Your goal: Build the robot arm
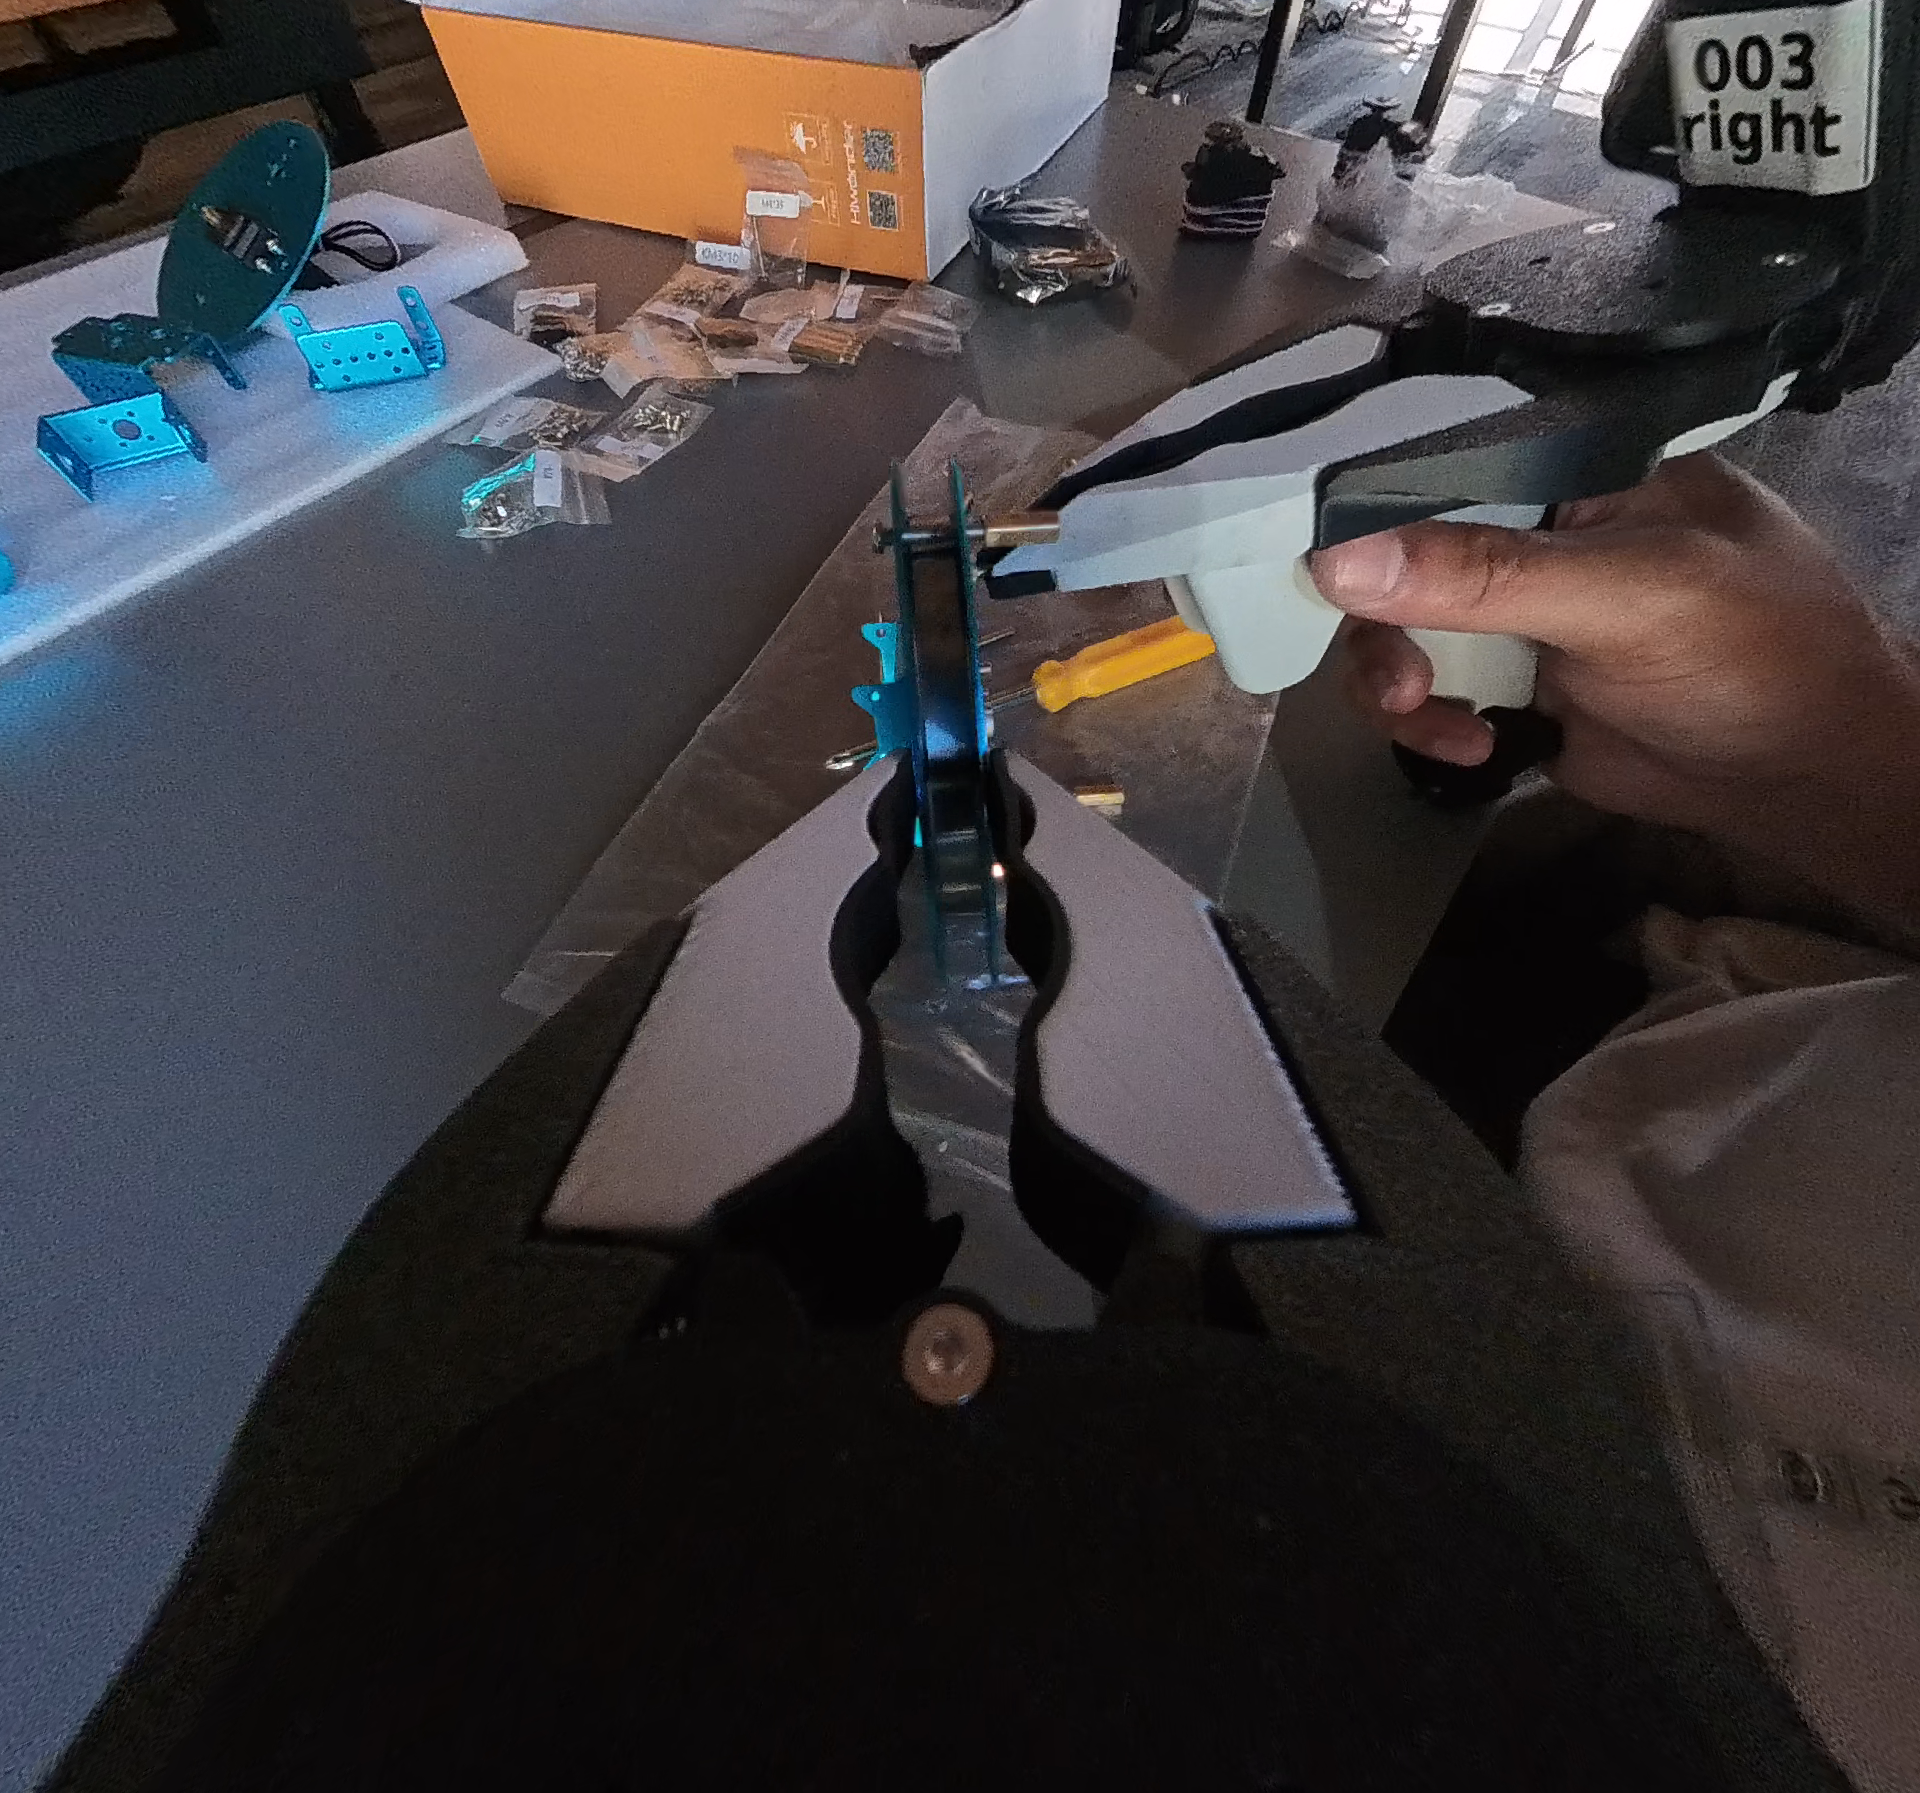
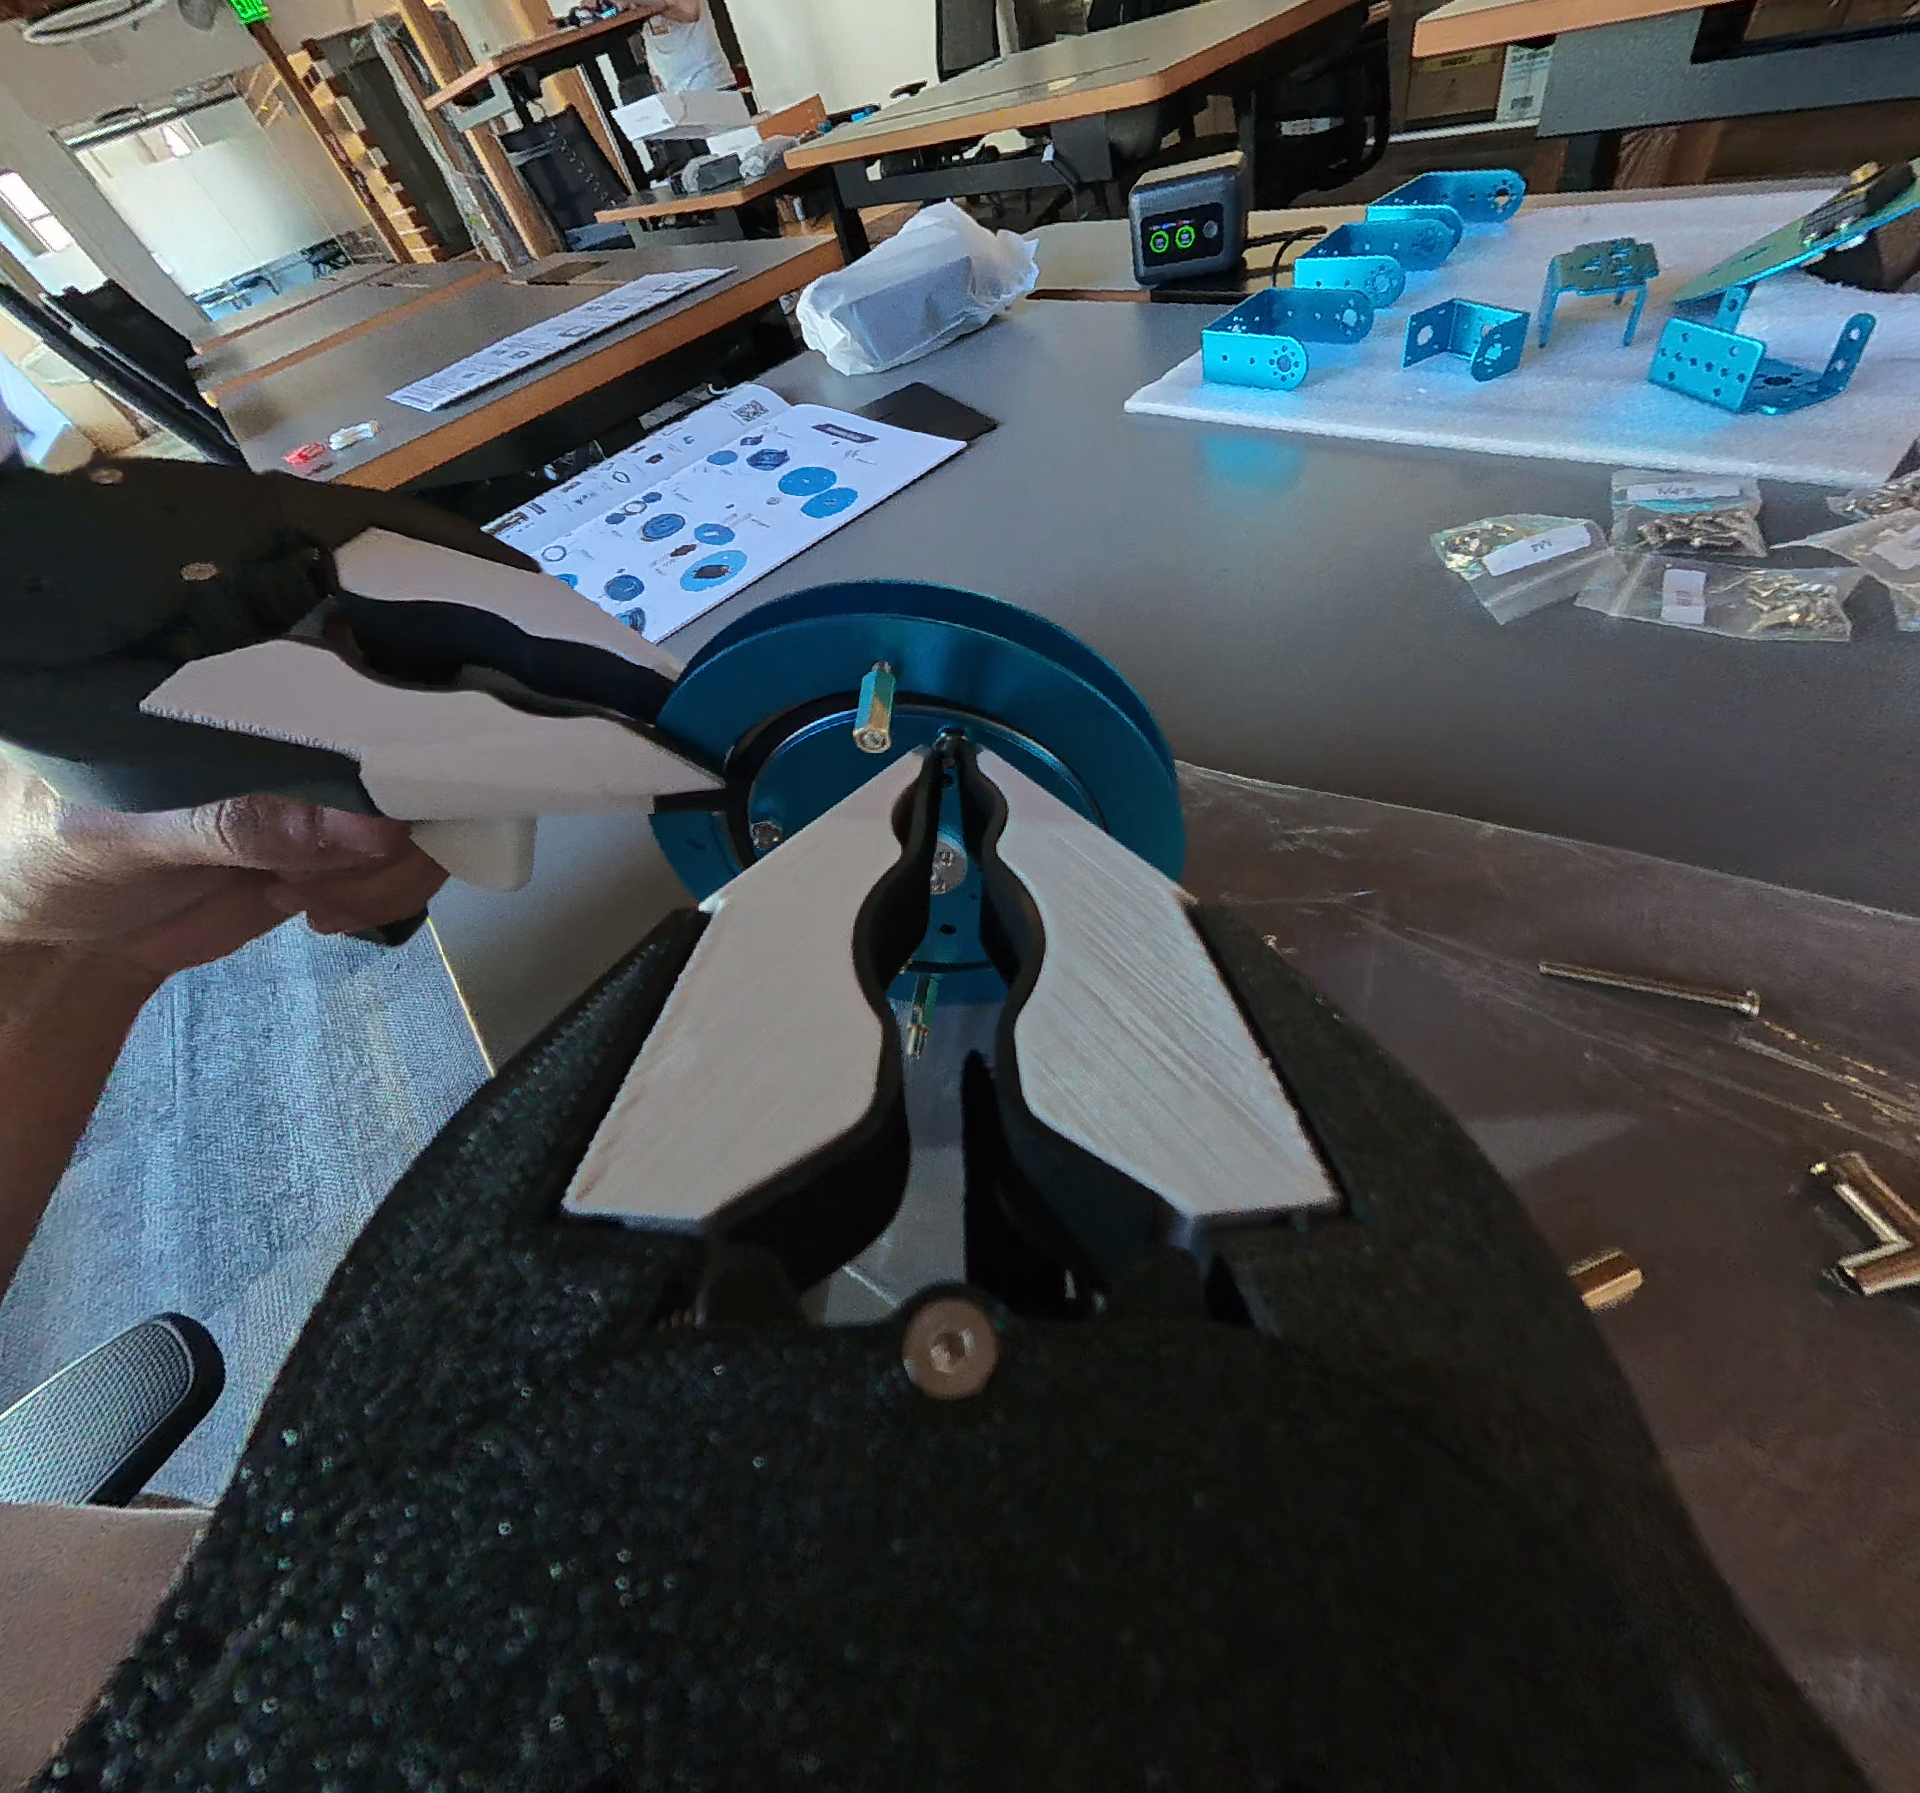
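Observation:
My left gripper [image 1: 945, 777] is shut on the rim of a blue round plate assembly [image 1: 940, 663], two discs with a black ring between them, and holds it on edge above the table. My right gripper [image 1: 1023, 548] comes in from the right, shut on a small brass standoff [image 1: 1023, 530] whose end sits against the disc face. In the right wrist view my right gripper [image 2: 945, 756] has its tips pressed to the disc [image 2: 1091, 683] near the hub. Another brass standoff [image 2: 876, 704] sticks out of the disc beside them. The left gripper [image 2: 691, 735] grips the disc's left edge.
A yellow screwdriver [image 1: 1122, 663] and loose standoffs lie on a clear plastic sheet [image 2: 1558, 912] with a long bolt [image 2: 1652, 990]. Screw bags [image 1: 644, 361], an orange and white box [image 1: 707, 102], blue brackets on white foam [image 2: 1455, 309] and an open booklet [image 2: 727, 517] lie around. Left tips to right tips: about 5 centimeters.

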